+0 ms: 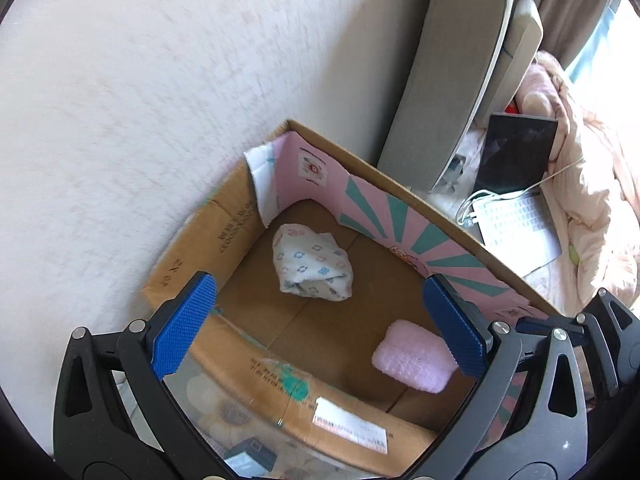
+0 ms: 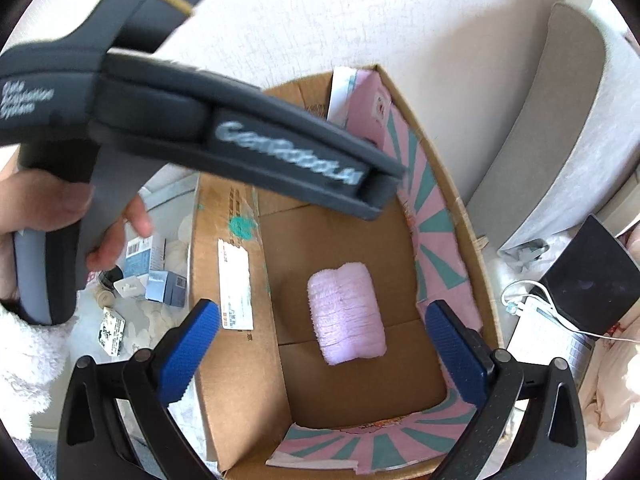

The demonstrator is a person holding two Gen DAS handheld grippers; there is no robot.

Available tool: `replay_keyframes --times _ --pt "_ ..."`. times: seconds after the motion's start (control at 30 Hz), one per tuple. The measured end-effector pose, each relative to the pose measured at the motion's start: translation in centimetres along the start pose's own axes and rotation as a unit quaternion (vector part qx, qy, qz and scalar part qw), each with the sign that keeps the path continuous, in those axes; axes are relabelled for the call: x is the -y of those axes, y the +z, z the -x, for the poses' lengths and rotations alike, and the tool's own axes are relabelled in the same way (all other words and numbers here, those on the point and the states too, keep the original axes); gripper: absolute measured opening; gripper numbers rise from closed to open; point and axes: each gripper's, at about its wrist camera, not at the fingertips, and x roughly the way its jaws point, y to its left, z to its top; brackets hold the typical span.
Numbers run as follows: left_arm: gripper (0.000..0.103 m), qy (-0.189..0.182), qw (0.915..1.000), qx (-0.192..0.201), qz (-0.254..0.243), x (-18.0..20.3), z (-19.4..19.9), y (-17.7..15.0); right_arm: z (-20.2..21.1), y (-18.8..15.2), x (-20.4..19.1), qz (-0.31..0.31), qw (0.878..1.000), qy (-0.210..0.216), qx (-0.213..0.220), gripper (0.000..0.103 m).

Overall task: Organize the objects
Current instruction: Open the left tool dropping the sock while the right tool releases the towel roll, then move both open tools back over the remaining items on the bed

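An open cardboard box (image 1: 240, 224) (image 2: 236, 360) stands against a white wall. On its floor lie a folded white cloth with a small floral print (image 1: 312, 266) and a folded pink fluffy cloth (image 1: 412, 354) (image 2: 347, 314). My left gripper (image 1: 320, 320) hovers above the box, open, with nothing between its blue pads. My right gripper (image 2: 324, 352) is also open and empty, straight above the pink cloth. In the right wrist view the left gripper's dark body (image 2: 240, 144) crosses the upper left, held by a hand (image 2: 52, 204), and hides the floral cloth.
Small boxes and packets (image 2: 156, 276) lie on the bedding left of the box. To the right sit an open laptop (image 1: 516, 184), a white charger cable (image 1: 480, 200), grey cushions (image 1: 448, 80) and a pink blanket (image 1: 592, 184).
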Motion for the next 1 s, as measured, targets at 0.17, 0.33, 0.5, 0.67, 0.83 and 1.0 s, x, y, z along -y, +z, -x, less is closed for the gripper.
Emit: replay_keyframes --times 0.17,0.33,0.5,0.67,0.83,1.0 --pt "0.103 -0.001 0.9996 0.018 0.021 -1.4 3.7 -0.5 1.6 1.5 -1.0 0.005 1.000 -0.008 0.012 0.103" --pt "0.103 -0.003 0.9981 0.034 0.051 -3.9 7.6 -2.1 4.7 1.4 -1.5 0.008 0.999 -0.018 0.027 0.103" --pt "0.103 0.010 0.9934 0.084 0.077 -6.4 11.9 -5.0 8.1 2.1 -2.7 0.013 0.997 -0.017 0.069 0.103" --pt "0.103 0.005 0.9858 0.098 0.136 -10.8 15.6 -9.1 10.0 2.9 -3.4 0.019 0.994 -0.011 0.112 0.103" --pt "0.103 0.030 0.9753 0.112 0.188 -15.1 18.8 -13.8 11.4 3.3 -6.9 0.051 0.990 -0.005 0.131 0.103" --pt "0.103 0.066 0.9617 0.117 0.239 -18.8 21.0 -18.9 11.1 3.7 -10.5 0.085 0.986 0.005 0.140 0.103"
